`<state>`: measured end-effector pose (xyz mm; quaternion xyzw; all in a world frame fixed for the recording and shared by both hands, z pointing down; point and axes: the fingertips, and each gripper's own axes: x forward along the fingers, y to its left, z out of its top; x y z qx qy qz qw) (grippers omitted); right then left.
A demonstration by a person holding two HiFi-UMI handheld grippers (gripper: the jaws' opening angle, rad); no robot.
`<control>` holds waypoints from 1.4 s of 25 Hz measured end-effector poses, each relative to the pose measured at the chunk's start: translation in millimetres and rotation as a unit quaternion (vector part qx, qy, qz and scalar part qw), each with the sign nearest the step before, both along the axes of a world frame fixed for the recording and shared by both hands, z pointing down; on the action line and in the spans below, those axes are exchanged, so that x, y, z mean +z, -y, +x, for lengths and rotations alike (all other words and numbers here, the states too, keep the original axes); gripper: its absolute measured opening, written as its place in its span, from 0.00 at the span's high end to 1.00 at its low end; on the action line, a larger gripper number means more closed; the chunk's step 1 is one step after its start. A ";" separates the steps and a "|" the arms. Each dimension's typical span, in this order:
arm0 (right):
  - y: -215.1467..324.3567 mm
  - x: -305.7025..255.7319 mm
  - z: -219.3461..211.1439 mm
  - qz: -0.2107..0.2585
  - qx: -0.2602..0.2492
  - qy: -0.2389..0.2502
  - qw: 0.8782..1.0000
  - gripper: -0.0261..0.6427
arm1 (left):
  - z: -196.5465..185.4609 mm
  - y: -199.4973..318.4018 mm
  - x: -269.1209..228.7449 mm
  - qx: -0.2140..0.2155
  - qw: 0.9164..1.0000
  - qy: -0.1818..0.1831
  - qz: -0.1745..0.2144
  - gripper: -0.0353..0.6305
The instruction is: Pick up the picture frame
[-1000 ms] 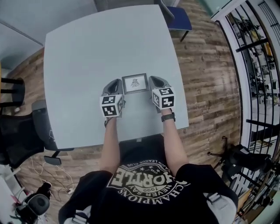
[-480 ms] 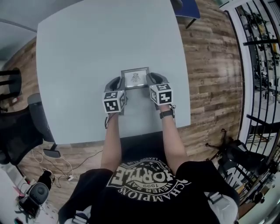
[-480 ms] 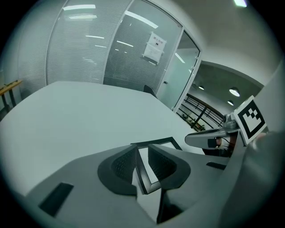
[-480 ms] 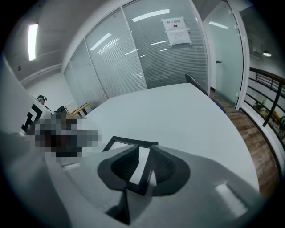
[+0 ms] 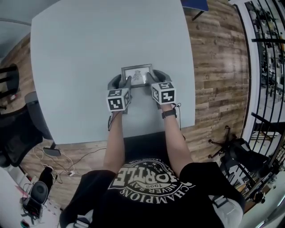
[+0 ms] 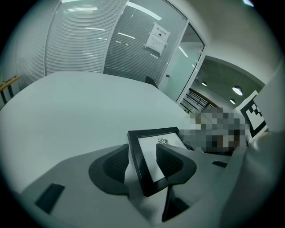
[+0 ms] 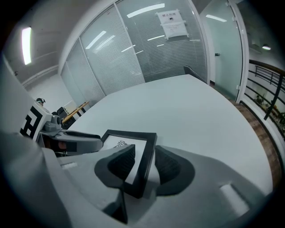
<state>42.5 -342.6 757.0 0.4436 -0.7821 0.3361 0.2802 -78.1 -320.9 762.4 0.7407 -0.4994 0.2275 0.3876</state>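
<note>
Picture frame [image 5: 137, 75], edges inside just-opened left hand-held gripper [image 6: 142, 153], right hand-held gripper [image 7: 144, 153]

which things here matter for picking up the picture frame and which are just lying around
For the job: picture frame; left gripper and right gripper, jaws just opened, a frame edge between each; table under it.
Lying about: black chair; blue chair.

The head view looks steeply down on the bench [image 5: 89, 53]; both gripper views sit low, close, facing its far side, sharing the picture frame [image 5: 137, 75].
</note>
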 end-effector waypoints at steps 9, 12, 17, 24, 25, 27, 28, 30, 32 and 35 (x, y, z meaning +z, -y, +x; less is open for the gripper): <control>-0.3 11.0 -1.3 -0.008 -0.004 -0.015 1.000 0.77 | -3.5 3.3 10.7 -0.021 0.999 0.025 -0.011 0.72; 0.1 11.2 -1.4 -0.014 0.004 -0.005 1.000 0.82 | -3.9 4.0 11.7 -0.020 0.999 0.033 -0.019 0.77; -3.1 8.1 -0.9 -0.018 0.011 -0.013 1.000 0.83 | -6.4 1.3 8.4 -0.033 0.998 0.033 -0.031 0.81; -4.7 -6.6 -5.7 -0.015 0.018 -0.006 1.000 0.85 | -15.1 -0.4 -4.9 -0.043 0.998 0.029 -0.028 0.83; -4.0 -11.6 -6.4 -0.011 0.019 -0.006 1.000 0.85 | -15.9 0.5 -9.7 -0.043 0.998 0.027 -0.024 0.83; -5.2 -22.3 -7.8 -0.002 0.021 -0.004 1.000 0.85 | -17.5 0.4 -20.7 -0.044 0.999 0.025 -0.015 0.83; -6.8 -28.1 -8.6 0.002 0.022 -0.003 1.000 0.85 | -18.5 -0.5 -26.6 -0.045 0.999 0.025 -0.010 0.83; -9.0 -40.9 -11.1 0.013 0.022 -0.002 1.000 0.85 | -21.4 -2.2 -38.8 -0.048 0.999 0.023 0.000 0.83; -8.2 -54.9 -14.4 0.028 0.022 -0.002 0.999 0.85 | -24.7 -1.5 -51.8 -0.050 0.998 0.020 0.014 0.84; -5.1 -78.3 -16.4 0.053 0.024 0.000 0.998 0.85 | -26.9 2.0 -75.3 -0.049 0.998 0.017 0.037 0.84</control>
